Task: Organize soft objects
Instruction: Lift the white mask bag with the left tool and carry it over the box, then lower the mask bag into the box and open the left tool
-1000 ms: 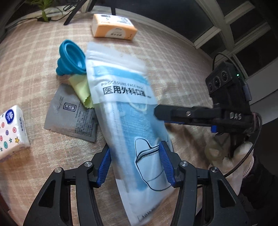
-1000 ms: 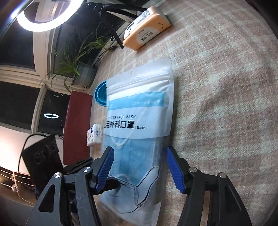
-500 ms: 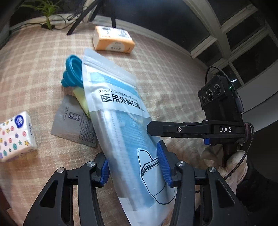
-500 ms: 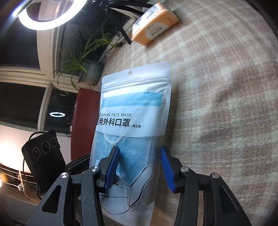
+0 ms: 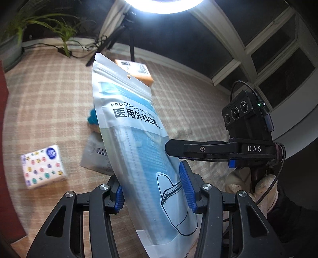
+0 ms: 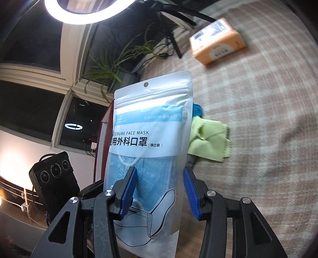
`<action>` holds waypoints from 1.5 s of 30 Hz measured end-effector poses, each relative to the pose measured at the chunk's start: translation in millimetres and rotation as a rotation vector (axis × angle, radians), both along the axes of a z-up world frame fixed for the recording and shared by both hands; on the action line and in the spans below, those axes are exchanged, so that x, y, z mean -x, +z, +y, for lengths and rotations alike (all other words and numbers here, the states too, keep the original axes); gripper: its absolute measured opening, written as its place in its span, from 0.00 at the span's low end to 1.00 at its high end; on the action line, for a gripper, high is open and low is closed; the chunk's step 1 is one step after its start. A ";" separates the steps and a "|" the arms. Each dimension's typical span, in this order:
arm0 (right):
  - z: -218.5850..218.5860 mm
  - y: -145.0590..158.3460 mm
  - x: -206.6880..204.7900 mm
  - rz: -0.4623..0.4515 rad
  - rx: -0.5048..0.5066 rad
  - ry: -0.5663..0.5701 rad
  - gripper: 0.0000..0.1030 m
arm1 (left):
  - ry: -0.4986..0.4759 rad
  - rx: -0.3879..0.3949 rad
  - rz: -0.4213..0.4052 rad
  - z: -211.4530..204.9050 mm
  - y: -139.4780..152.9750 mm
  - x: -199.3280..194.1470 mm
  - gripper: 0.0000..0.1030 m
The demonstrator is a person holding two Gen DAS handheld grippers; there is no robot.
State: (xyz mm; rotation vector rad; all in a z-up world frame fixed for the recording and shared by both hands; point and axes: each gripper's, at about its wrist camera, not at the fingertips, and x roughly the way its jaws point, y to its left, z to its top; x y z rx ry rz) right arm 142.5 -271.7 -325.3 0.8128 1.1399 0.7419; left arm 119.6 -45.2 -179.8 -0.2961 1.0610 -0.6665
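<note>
1. Both of the person's grippers are meeting at one thing — a pouch of surgical face masks [image 5: 139,142], standing nearly upright and raised above the plaid tablecloth [image 5: 49,95].
2. The left gripper [image 5: 153,190] is clamping the lower part of the pouch; its blue pads [image 5: 186,188] are pressing in on the two side edges.
3. The right gripper [image 6: 159,190] is sitting around the same lower section. Its left pad [image 6: 129,188] is lying across the front of the pouch while the right pad is standing just off the pouch's edge, so I cannot tell whether it is really gripping or only framing it.
4. From the left wrist view, the right gripper's black finger [image 5: 198,150] is reaching in sideways and touching the pouch's right edge, with a white-gloved hand [image 5: 252,184] holding the handle below it.
5. On the cloth behind the pouch, a yellow-green cleaning cloth [image 6: 210,142] is lying crumpled, and a teal-blue object [image 6: 196,111] is peeking out just beside it — too hidden to name.
6. A grey foil sachet [image 5: 95,158] is lying flat, partly covered by the pouch in the left view.
7. A tissue pack with coloured dots [image 5: 42,166] is resting well to the left.
8. An orange tissue pack [image 6: 216,41] is sitting at the far edge, near a potted plant [image 6: 111,67].
9. A ring light [image 6: 79,10] is glowing overhead.
</note>
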 end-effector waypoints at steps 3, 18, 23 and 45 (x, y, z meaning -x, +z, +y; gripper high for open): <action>16.2 13.7 -5.0 -0.018 -0.001 0.015 0.43 | 0.021 0.007 -0.019 13.2 7.9 1.1 0.45; 148.1 75.7 -19.2 -0.113 0.002 0.154 0.43 | 0.176 0.014 -0.098 133.1 43.0 19.3 0.45; 204.5 91.0 -25.8 -0.138 -0.009 0.214 0.41 | 0.225 0.007 -0.112 172.5 49.3 21.6 0.41; 313.1 89.5 -72.4 -0.161 0.118 0.241 0.38 | 0.360 -0.109 -0.010 292.3 11.2 -29.0 0.43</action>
